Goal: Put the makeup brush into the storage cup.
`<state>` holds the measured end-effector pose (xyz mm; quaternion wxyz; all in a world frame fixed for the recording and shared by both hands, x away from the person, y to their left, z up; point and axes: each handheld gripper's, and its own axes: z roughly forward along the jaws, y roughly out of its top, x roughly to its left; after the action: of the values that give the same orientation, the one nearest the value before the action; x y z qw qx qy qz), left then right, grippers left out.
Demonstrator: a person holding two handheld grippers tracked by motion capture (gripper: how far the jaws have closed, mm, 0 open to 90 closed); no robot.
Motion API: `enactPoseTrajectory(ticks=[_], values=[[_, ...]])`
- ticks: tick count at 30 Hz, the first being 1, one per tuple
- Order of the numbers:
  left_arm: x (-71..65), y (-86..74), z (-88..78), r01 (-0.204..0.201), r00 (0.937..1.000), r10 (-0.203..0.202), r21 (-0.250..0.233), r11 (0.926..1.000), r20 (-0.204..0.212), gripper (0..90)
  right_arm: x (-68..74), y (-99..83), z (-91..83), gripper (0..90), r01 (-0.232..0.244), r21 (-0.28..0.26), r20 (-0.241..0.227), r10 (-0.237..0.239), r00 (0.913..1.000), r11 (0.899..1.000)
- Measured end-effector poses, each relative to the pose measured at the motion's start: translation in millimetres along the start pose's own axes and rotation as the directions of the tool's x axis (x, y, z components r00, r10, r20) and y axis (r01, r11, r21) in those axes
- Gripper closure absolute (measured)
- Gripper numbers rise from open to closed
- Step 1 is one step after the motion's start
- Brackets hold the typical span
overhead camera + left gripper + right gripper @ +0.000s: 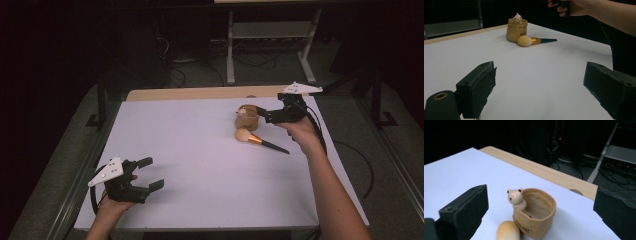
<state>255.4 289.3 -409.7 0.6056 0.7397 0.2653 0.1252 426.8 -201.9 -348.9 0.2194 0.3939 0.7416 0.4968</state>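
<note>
Here, open right tongs (261, 114) face pot (247, 116).

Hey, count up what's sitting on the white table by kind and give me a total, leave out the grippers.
Tan sack-shaped holder with a small bear figure on its rim: 1
Makeup brush with a tan fluffy head, copper ferrule and dark handle, lying flat beside the holder: 1
Total: 2
</note>
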Motion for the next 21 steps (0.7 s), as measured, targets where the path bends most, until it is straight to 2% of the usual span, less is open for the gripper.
enactPoseTrajectory(ticks=[12, 21], values=[[0.6, 0.4, -0.6, -0.002, 1.0000, 0.002, -0.007, 1.0000, 0.000, 10.0, 1.0, -0.2, 5.8, 0.0, 0.007, 0.091, -0.031, -0.005, 0.9995, 0.996], [0.2, 0.4, -0.3, -0.001, 1.0000, 0.001, -0.008, 1.0000, 0.001, 10.0, 1.7, 0.5, 7.8, 0.0, 0.046, 0.161, -0.047, -0.038, 0.9981, 0.986]])
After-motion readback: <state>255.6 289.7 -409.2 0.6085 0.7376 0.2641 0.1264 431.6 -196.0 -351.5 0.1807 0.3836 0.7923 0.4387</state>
